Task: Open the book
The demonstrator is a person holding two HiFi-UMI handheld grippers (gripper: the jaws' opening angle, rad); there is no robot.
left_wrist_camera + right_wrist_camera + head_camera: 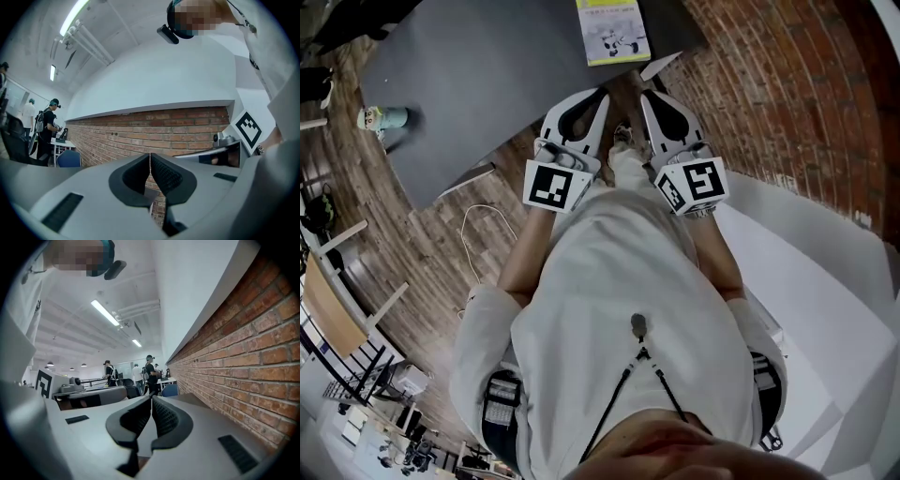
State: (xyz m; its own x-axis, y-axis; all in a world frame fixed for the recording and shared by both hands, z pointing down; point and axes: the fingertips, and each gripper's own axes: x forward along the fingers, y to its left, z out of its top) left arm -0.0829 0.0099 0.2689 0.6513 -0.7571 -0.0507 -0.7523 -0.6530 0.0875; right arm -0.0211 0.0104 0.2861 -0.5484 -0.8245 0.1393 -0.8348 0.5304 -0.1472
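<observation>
- The book [613,31] is lying closed, cover up, flat on the dark bench [487,84]. It is sitting toward the bench's right-hand corner, close to the edge facing the person.
- The left gripper [600,95] is hanging in the air short of that edge, well apart from the book. Its own view [150,157] is showing the jaws pressed together with nothing between them.
- The right gripper [648,95] is hovering just beside the left one. Its jaws are likewise closed on nothing [151,399].
- Opening the book is not yet under way; neither gripper is touching it.
- Likely risk: arriving with the jaws together would mean only nudging the cover, not pinching it. The jaws probably need to be parted first.
- Likely risk: with the book lying so near the edge, a push along the bench could be sliding it off, unless one gripper is pinning it down.
- Likely risk: the cover is looking thin, so a deep bite could be catching several pages, or creasing the cover.
</observation>
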